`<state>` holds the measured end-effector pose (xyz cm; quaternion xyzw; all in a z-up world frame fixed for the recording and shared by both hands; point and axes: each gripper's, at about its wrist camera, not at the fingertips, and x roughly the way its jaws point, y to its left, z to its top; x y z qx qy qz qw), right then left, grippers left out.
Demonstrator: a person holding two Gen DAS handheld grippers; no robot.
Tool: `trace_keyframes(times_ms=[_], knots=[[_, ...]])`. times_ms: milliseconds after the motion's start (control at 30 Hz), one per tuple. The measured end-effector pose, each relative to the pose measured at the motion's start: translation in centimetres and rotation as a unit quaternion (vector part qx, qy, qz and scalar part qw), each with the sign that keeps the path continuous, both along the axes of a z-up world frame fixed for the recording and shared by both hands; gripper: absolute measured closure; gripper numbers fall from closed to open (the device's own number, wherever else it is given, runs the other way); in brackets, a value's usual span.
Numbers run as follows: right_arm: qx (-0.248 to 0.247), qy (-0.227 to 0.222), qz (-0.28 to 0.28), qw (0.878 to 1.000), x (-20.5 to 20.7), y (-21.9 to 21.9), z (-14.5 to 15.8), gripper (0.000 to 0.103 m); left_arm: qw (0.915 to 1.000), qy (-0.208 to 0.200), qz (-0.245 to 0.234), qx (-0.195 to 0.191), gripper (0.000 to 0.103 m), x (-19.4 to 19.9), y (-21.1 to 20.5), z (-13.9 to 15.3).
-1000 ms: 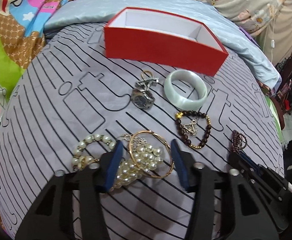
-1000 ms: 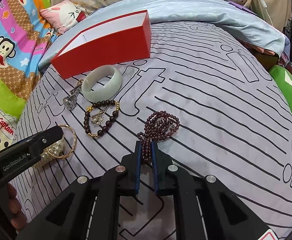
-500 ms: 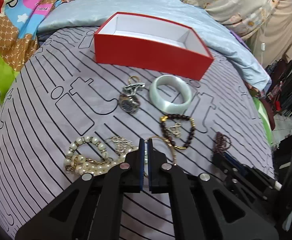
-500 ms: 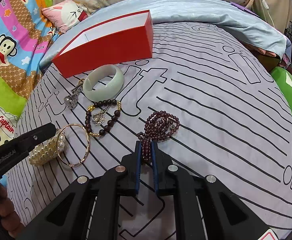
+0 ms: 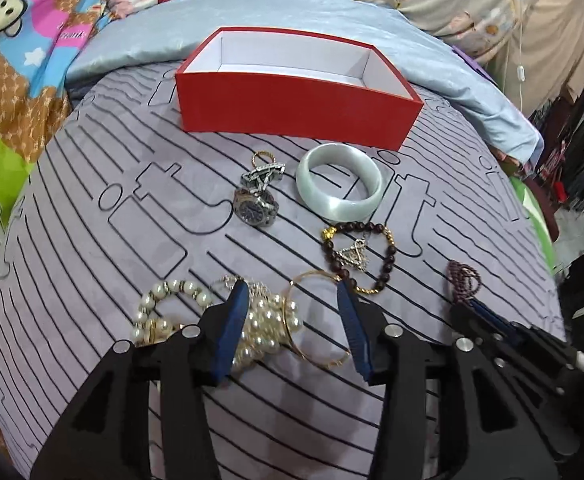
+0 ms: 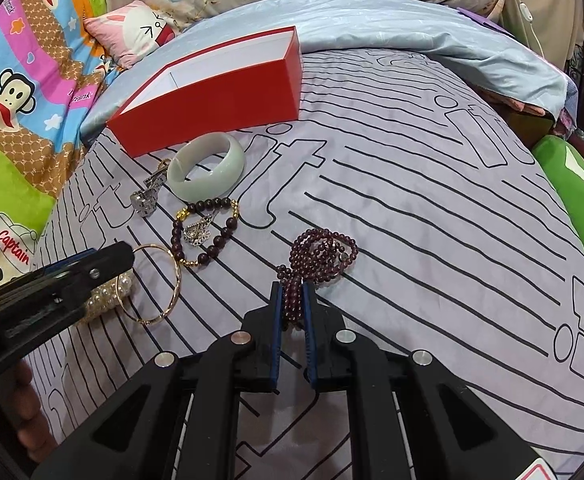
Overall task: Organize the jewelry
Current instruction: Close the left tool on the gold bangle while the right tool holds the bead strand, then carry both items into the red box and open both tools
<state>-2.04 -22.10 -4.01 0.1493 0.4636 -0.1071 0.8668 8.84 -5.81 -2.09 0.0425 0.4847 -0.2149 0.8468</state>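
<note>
The left gripper (image 5: 292,322) has just opened its jaws around the gold bangle (image 5: 316,320) and pearls (image 5: 263,328), gripping neither. The right gripper (image 6: 290,308) clamps garnet beads (image 6: 324,250). The red box (image 5: 296,116) sits beyond, empty. Tangled strands could drag neighbours along.

The colourful cartoon-monkey bedsheet (image 6: 23,120) carries the only legible text. The red word "Captain" (image 6: 13,250) is printed on the white cap of a monkey figure, at the sheet's lower left in the right wrist view. A short dark word (image 6: 80,98) sits higher on the same sheet, above and to the right of "Captain"; it is too blurred to read.
</note>
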Motion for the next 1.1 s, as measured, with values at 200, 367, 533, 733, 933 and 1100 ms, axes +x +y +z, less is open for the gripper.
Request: trace_keyframes(times_ms=[200, 367, 533, 733, 933, 1100], knots=[[0.002, 0.001, 0.004, 1.000, 0.3, 0.0, -0.1, 0.094, 0.9992, -0.002, -0.032, 0.022, 0.062, 0.6, -1.1, -1.3], [0.004, 0.004, 0.002, 1.000, 0.5, -0.2, -0.2, 0.094, 0.9974, 0.001, -0.062, 0.036, 0.078, 0.6, -1.9, -2.4], [0.004, 0.004, -0.001, 1.000, 0.4, -0.6, -0.2, 0.094, 0.9962, -0.007, -0.076, 0.041, 0.096, 0.2, -2.4, -2.5], [0.000, 0.001, -0.004, 1.000, 0.1, -0.8, 0.2, 0.094, 0.9975, 0.005, -0.068, 0.017, 0.099, -0.1, -1.7, -1.8], [-0.005, -0.009, -0.002, 1.000, -0.4, -1.1, 1.4, 0.094, 0.9974, 0.003, -0.070, -0.019, 0.101, -1.3, -0.6, 0.7], [-0.006, -0.022, 0.004, 1.000, -0.5, -1.2, 2.8, 0.094, 0.9964, -0.009, -0.074, -0.041, 0.102, -2.1, 0.5, 3.5]])
